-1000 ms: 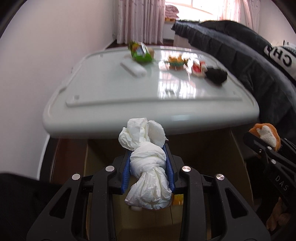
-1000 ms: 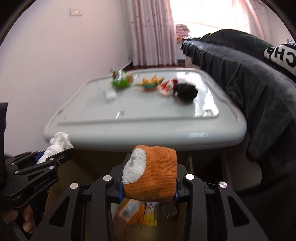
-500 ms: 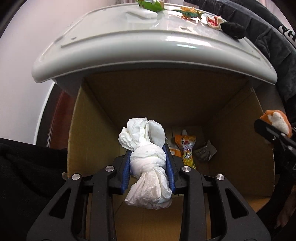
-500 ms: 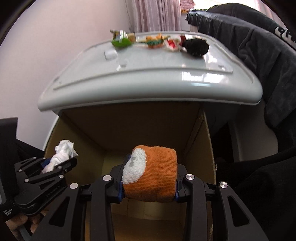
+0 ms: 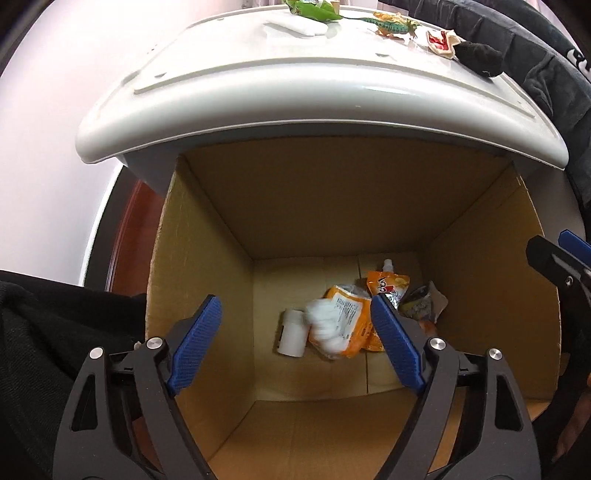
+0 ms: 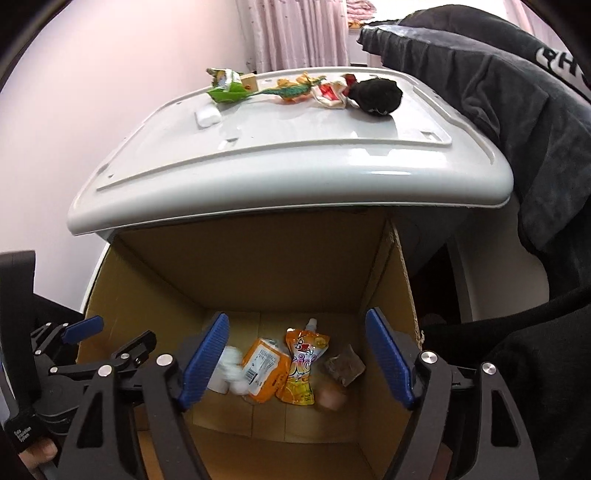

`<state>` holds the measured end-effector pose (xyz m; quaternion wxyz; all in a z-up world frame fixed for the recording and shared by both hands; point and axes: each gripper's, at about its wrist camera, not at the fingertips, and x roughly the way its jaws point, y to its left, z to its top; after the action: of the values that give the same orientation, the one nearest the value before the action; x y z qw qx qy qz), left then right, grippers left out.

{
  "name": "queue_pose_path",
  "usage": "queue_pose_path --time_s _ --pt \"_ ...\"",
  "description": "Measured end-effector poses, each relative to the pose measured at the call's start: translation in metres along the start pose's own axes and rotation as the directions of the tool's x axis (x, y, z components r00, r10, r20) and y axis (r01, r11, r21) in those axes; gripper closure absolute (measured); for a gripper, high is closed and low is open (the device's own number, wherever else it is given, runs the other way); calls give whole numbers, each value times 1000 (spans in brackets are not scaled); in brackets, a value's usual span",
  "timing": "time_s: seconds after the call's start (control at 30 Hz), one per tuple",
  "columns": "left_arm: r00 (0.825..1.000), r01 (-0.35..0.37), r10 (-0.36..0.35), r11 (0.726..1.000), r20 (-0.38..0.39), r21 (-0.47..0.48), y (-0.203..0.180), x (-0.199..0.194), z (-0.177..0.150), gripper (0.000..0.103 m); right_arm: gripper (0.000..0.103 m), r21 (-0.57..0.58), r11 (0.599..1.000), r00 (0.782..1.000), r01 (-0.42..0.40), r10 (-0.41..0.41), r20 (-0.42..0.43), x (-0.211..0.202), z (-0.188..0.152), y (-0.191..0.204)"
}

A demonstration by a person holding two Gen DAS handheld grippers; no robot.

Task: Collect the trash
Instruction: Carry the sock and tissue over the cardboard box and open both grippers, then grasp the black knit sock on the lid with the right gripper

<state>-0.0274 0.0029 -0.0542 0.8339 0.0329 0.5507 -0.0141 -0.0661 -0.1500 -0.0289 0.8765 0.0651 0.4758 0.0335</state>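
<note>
a home: pink curtains, dark sofa, white table.

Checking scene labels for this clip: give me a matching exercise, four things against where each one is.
Things:
1. orange pouch
2. black ball
3. green wrapper
4. white roll

Places:
A. on the lid, left end of the row
B. lying on the box floor, left of the trash pile
C. on the lid, right end of the row
D. in the box, spout up

Pairs: 1-D, 2-C, 3-A, 4-B
</note>
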Motion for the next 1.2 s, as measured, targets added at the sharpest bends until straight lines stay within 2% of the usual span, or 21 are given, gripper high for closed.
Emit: queue_pose_path --time_s 0.33,0.47,0.6,0.77,1.0,1.2 --pt "1000 14 -14 1000 9 -14 8 0 1 22 28 -3 1000 1000 3 -3 2 1 2 2" --pt "998 37 -36 999 48 -32 9 -7 1 22 28 16 1000 999 -1 1 36 -3 9 -3" --pt "985 65 -58 997 163 -38 11 -27 9 22 28 16 999 994 41 -42 105 -8 30 -10" --pt "963 25 -29 1000 267 19 4 -41 20 22 28 26 997 984 78 -82 160 -9 60 -21" --pt "950 29 -51 997 308 76 -3 -48 41 22 28 38 991 966 130 -135 218 -4 106 -39" --pt "934 32 -68 994 350 108 -10 -56 72 22 25 24 985 962 169 -170 215 18 159 -54"
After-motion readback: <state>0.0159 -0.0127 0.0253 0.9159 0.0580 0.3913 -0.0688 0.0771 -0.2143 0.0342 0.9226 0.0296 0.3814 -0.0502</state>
